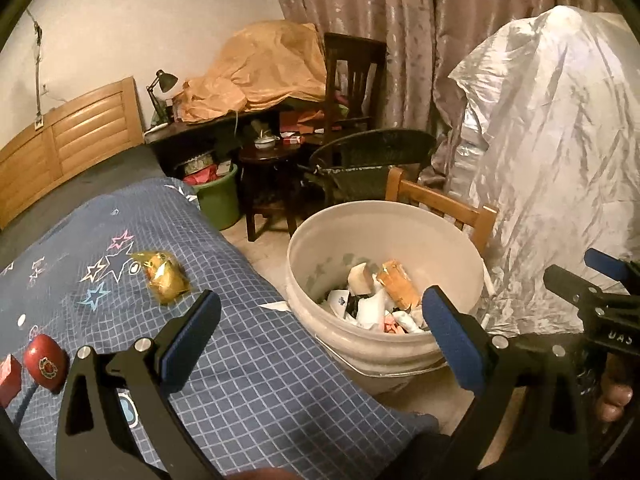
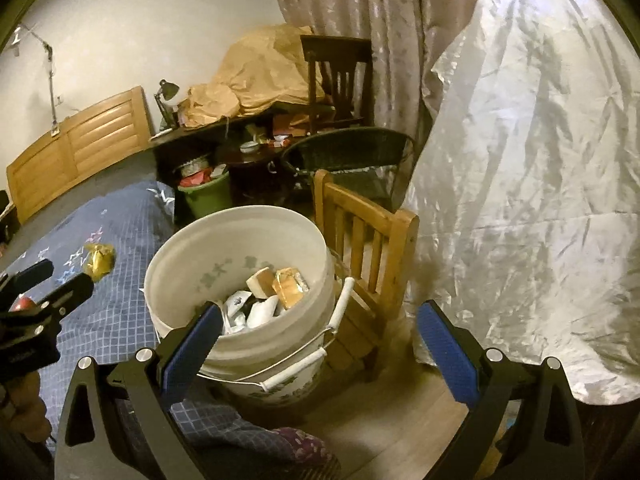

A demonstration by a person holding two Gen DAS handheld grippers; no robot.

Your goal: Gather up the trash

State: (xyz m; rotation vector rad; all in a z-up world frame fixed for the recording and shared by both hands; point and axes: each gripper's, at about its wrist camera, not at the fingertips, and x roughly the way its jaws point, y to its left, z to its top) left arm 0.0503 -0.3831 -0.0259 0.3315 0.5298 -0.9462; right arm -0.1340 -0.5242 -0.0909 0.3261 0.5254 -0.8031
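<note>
Both grippers stand wide open and empty: the left gripper (image 1: 320, 320) hangs over the bed edge, the right gripper (image 2: 320, 328) over the white bucket (image 1: 384, 344). The next piece of trash, a crumpled yellow wrapper (image 1: 166, 278), lies on the blue checked bedspread (image 1: 240, 360) left of the bucket, long axis running roughly away from the camera. It sits ahead-left of the left gripper, judged the nearer one; a red object (image 1: 45, 362) lies nearer the camera, further left of the bucket

The left gripper (image 1: 320, 328) is holding its jaws wide apart with nothing between them. A yellow wrapper (image 1: 166, 278) is lying on the blue bed cover (image 1: 248, 360) just past the left jaw. The white bucket (image 1: 384, 356) of trash is sitting beyond the right jaw.
</note>
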